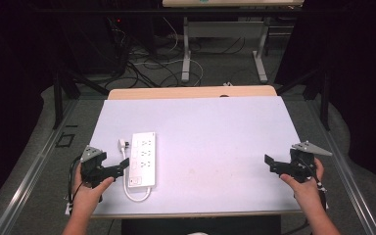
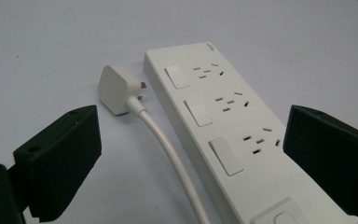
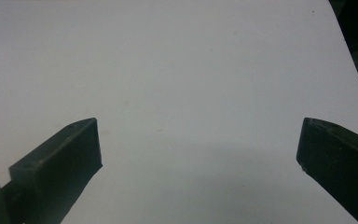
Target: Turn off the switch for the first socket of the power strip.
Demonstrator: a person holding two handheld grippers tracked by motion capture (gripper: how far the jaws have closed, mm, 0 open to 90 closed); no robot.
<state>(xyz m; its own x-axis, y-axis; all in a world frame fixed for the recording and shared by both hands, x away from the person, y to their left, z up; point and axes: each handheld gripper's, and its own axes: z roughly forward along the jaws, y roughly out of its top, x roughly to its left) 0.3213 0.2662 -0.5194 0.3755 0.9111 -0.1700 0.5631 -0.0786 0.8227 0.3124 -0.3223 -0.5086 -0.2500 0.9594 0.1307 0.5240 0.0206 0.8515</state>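
White power strip [image 1: 143,159] flat on the table [image 1: 215,127], near the front left, long side running front to back. Rectangular body of smooth plastic, rounded corners. Three socket groups in a row, a flat rocker switch [image 2: 226,156] beside each, one more round-cornered button [image 2: 282,218] at the near end. Smooth white cord [image 1: 136,192] looping out of the near end and running back up the strip's left side. Ends in a chunky white plug [image 2: 118,89] with rounded edges, lying on its side just beside the strip's far corner, metal pins pointing at the strip, not quite touching.

Table surface matte, pale, faintly scuffed; bare wood edge along the far side.

Left gripper [image 1: 119,168] just left of the strip, jaws spread wide, nothing between the pads. Blocky black jaws, ribbed on the inner faces; right jaw overlapping the strip's edge in the left gripper view, contact unclear.

Right gripper [image 1: 270,162] at the table's front right, well apart from the strip, jaws likewise spread wide over bare surface. Grey triangular plate on top.
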